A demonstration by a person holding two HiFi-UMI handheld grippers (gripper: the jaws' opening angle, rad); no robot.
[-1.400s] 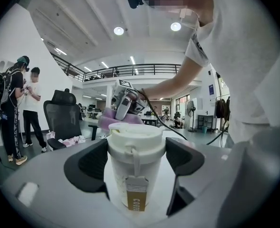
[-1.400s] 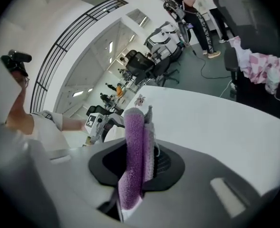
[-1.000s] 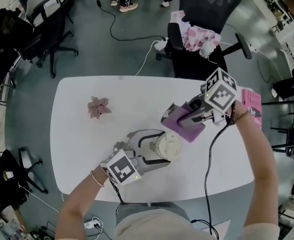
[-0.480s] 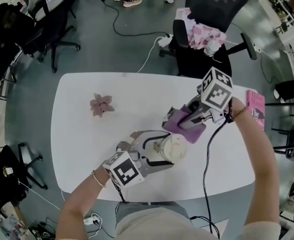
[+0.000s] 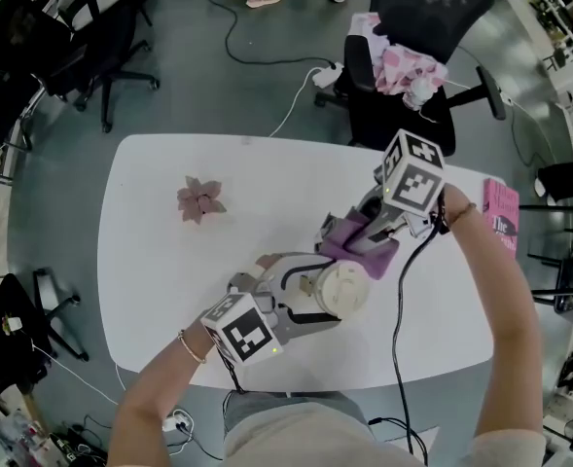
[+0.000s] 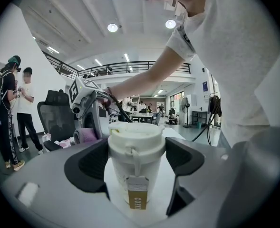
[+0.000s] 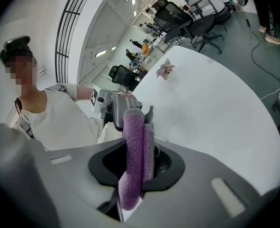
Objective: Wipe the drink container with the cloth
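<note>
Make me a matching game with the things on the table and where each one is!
Things:
1. cup
2. cloth
3. paper flower
4. book

Places:
A. alone, with nothing touching it
B. pinched in the right tongs
C. at the right edge of the table
D. gripped by the left tongs

Pairs: 1-D, 2-B, 3-A, 4-C

Your left gripper (image 5: 310, 290), lower centre, clasps the white drink container (image 5: 345, 288), upright on the white table (image 5: 150, 261). Your right gripper (image 5: 356, 233) holds the purple cloth (image 5: 364, 251), touching the container's upper edge. Pink flower (image 5: 200, 200) upper left; pink book (image 5: 501, 214) at right edge.
</note>
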